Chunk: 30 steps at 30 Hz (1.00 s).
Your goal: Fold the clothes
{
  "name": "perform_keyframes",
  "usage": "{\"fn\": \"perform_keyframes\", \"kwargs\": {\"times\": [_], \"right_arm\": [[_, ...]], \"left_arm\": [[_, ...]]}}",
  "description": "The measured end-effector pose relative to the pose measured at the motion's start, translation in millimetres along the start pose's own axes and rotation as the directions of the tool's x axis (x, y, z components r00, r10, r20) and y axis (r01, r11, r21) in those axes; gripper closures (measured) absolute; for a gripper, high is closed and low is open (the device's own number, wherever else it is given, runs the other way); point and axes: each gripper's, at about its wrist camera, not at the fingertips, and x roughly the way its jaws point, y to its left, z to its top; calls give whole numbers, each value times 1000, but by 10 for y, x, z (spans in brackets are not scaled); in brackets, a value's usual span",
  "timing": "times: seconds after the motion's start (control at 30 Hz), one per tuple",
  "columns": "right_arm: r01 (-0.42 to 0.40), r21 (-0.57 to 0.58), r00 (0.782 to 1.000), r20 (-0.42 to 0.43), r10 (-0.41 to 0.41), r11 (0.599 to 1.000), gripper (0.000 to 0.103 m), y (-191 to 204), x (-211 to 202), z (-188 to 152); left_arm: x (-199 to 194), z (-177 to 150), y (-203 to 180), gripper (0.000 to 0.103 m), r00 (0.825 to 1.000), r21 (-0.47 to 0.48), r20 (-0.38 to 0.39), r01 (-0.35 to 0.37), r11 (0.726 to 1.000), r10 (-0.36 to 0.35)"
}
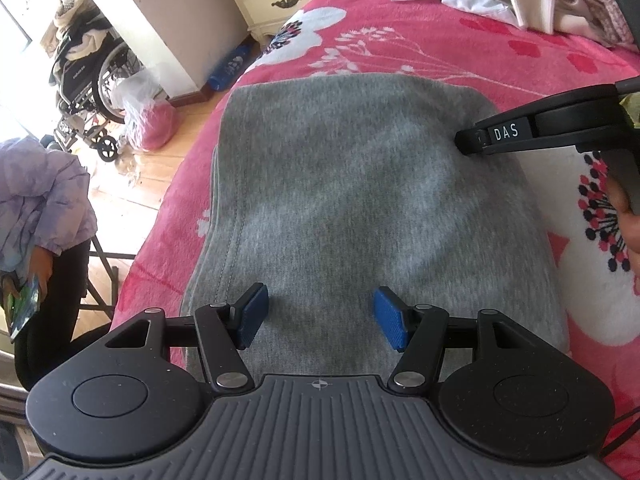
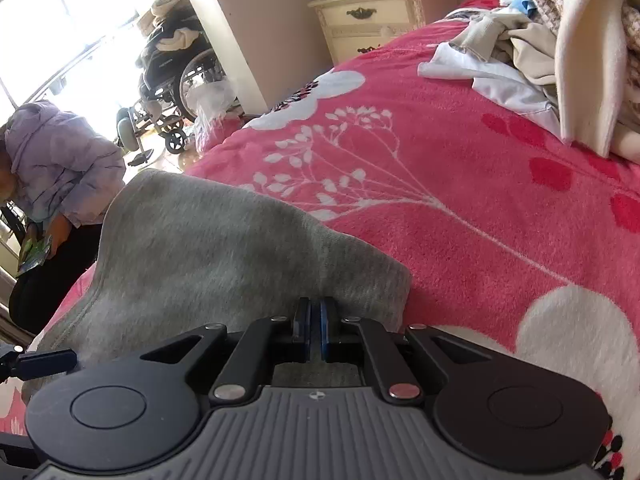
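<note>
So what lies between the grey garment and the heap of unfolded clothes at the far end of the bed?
Only bare pink floral blanket. In the right wrist view nothing sits on it between the grey garment and the clothes heap.

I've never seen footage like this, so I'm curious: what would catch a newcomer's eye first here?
Probably the folded grey fleece garment lying on the bright pink flowered blanket that covers the bed. Next, the two black grippers with blue pads: the left gripper open above the garment's near edge, the right gripper shut on its right side. A heap of unfolded pale clothes waits at the bed's far end.
</note>
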Motion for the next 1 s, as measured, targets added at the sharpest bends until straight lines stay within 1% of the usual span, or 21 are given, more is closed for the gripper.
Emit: {"fn": "perform_keyframes", "kwargs": {"times": [0.1, 0.13, 0.17, 0.23, 0.3, 0.4, 0.47, 0.5, 0.57, 0.9, 1.0], "right_arm": [[-3, 41, 1000, -2, 3, 999, 99, -20, -114, 6], [0, 57, 1000, -7, 0, 998, 97, -13, -210, -8], [-5, 75, 1000, -3, 6, 997, 93, -11, -339, -62], [-20, 108, 1000, 1, 20, 994, 93, -5, -592, -181], [-55, 114, 998, -21, 58, 992, 93, 10, -794, -382], [-78, 106, 990, -108, 89, 991, 88, 75, -829, -704], [-62, 97, 985, -154, 76, 993, 84, 119, -670, -884], [-56, 93, 983, -169, 72, 994, 84, 136, -607, -952], [-60, 92, 984, -159, 74, 994, 83, 145, -591, -960], [-144, -17, 976, -167, 139, 989, 84, 430, -709, -1197], [-145, -39, 974, -180, 136, 989, 85, 475, -650, -1230]], "left_arm": [[-2, -9, 3, 43, 1000, 0, 6, 2, 1000, -2], [-3, -11, 7, 43, 1000, 0, 7, 4, 1000, -4], [-4, -16, 13, 42, 1000, -2, 10, 5, 1000, -5], [-7, -29, 20, 42, 1000, -5, 15, 7, 1000, -7], [-13, -42, 16, 42, 1000, -6, 22, 5, 1000, -5], [-15, -51, 6, 42, 1000, -7, 28, -2, 1000, 2], [-12, -52, -4, 42, 1000, -9, 29, -8, 1000, 8], [-10, -48, -11, 42, 1000, -9, 26, -11, 1000, 12], [-7, -37, -27, 42, 1000, -9, 18, -19, 1000, 19], [2, -20, -57, 41, 999, -8, 5, -42, 999, 42], [1, -31, -74, 41, 999, -1, 3, -49, 999, 49]]}}
